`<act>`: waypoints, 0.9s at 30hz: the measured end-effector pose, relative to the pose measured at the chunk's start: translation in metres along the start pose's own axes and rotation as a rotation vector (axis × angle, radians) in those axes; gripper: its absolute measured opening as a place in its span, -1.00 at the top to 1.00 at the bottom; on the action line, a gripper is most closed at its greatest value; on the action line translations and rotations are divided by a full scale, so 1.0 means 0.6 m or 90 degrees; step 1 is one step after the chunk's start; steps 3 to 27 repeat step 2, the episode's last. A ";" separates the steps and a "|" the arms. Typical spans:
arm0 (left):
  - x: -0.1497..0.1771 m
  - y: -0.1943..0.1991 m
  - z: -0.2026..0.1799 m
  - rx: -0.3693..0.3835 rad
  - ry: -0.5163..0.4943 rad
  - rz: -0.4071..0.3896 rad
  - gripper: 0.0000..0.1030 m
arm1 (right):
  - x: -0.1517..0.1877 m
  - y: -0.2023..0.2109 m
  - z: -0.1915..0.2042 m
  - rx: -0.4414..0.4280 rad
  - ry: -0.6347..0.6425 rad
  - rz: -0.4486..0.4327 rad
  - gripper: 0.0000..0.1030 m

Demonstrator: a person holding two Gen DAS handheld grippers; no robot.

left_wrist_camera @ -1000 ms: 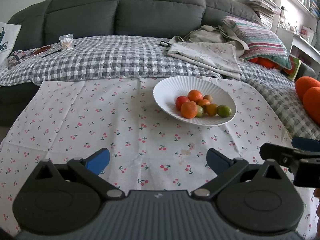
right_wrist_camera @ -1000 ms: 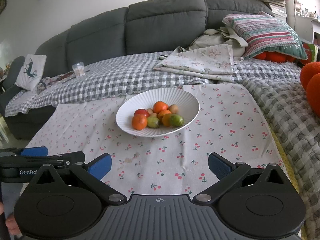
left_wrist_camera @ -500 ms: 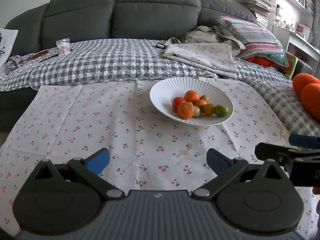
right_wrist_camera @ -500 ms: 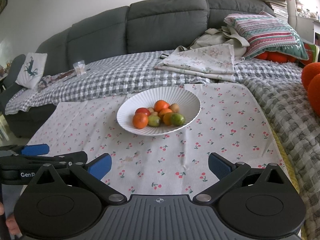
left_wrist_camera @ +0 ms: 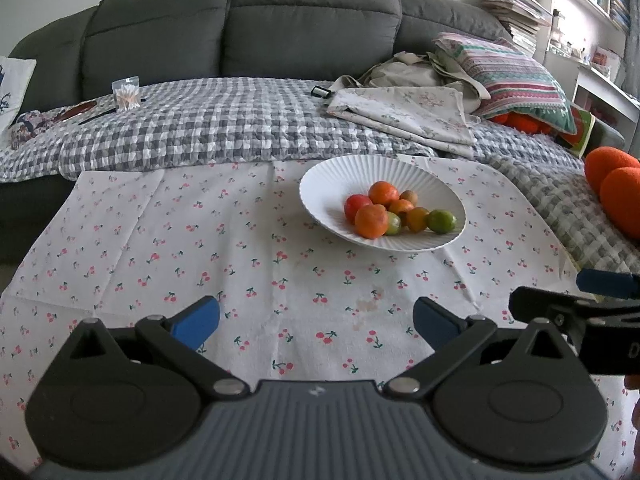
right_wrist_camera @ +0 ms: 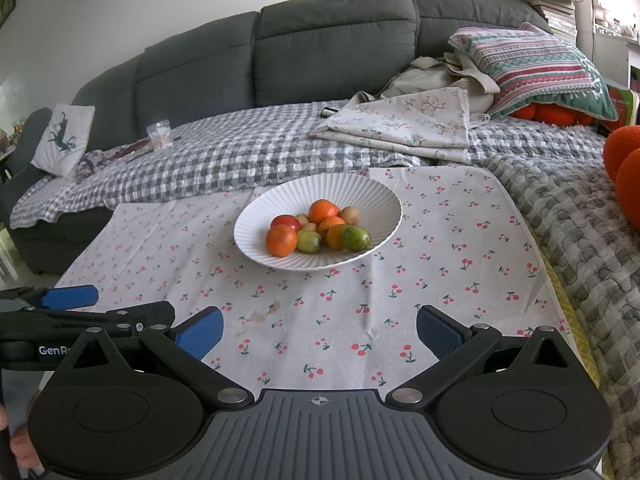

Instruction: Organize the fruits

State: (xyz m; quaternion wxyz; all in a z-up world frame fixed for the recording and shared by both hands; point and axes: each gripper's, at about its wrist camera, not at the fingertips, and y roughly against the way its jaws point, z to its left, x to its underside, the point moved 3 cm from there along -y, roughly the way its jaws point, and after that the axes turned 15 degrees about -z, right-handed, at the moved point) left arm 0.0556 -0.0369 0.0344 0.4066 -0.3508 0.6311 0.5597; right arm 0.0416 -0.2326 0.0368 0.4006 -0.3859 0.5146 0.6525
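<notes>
Tongs on both sides are spread wide and hold nothing: the left tongs (left_wrist_camera: 316,320) and right tongs (right_wrist_camera: 320,326) hover side by side above the near part of the cherry-print cloth (right_wrist_camera: 440,280). Ahead of them, well apart, sits the white ribbed bowl (right_wrist_camera: 360,188), right of centre for the left tongs and slightly left of centre for the right. All the fruits (right_wrist_camera: 316,230) lie heaped inside it. Beyond the bowl lie a checked blanket (left_wrist_camera: 224,128) and a grey sofa (right_wrist_camera: 332,52).
</notes>
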 end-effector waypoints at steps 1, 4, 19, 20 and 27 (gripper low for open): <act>0.000 0.000 0.001 -0.001 0.002 0.001 -0.99 | 0.000 0.000 0.000 0.000 0.000 0.000 -1.00; 0.000 -0.001 0.001 -0.001 0.004 0.002 -0.99 | 0.000 0.000 0.000 0.000 0.000 0.000 -1.00; 0.000 -0.001 0.001 -0.001 0.004 0.002 -0.99 | 0.000 0.000 0.000 0.000 0.000 0.000 -1.00; 0.000 -0.001 0.001 -0.001 0.004 0.002 -0.99 | 0.000 0.000 0.000 0.000 0.000 0.000 -1.00; 0.000 -0.001 0.001 -0.001 0.004 0.002 -0.99 | 0.000 0.000 0.000 0.000 0.000 0.000 -1.00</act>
